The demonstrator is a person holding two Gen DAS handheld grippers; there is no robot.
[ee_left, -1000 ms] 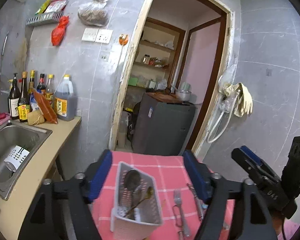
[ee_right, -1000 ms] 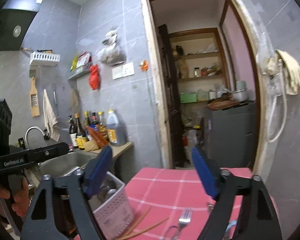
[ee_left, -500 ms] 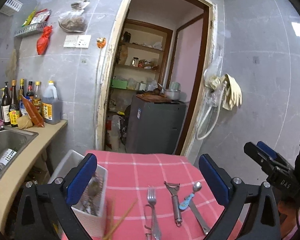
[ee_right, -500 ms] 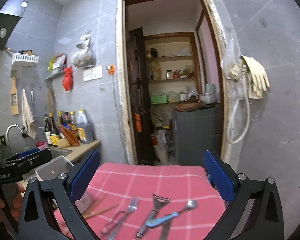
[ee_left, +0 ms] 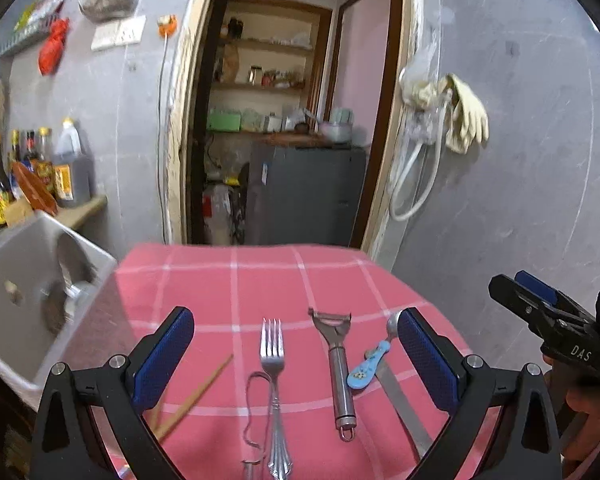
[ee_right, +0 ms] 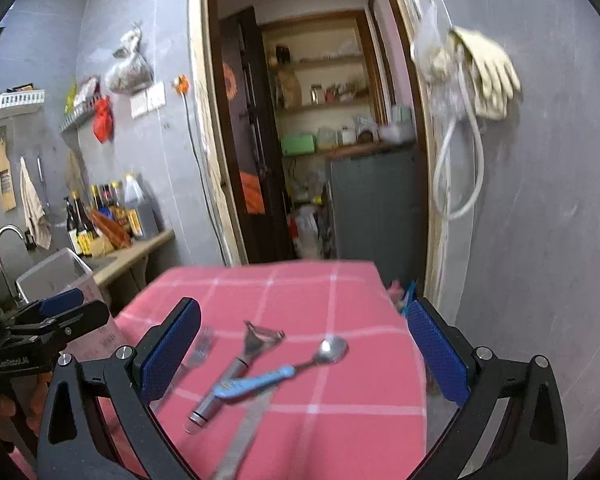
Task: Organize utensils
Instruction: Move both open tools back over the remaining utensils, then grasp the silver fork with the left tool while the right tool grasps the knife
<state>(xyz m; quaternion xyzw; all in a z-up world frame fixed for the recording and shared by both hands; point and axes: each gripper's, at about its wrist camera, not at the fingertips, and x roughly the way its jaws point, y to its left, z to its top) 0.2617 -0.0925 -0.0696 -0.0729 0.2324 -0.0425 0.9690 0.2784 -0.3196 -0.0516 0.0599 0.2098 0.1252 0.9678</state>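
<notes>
Left gripper (ee_left: 294, 354) jaws wide, empty, over fork (ee_left: 273, 380), right gripper (ee_right: 306, 350) wide, empty, over blue-handled spoon (ee_right: 276, 374), peeler (ee_left: 337, 364) between them, chopsticks (ee_left: 198, 394) left, pink checked tablecloth (ee_left: 260, 276), white utensil caddy (ee_left: 24, 292) at left edge, doorway (ee_left: 288, 120) beyond.

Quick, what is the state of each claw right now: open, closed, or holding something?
Left claw: open, holding nothing, above the fork.
Right claw: open, holding nothing, above the peeler and the blue-handled spoon.
</notes>
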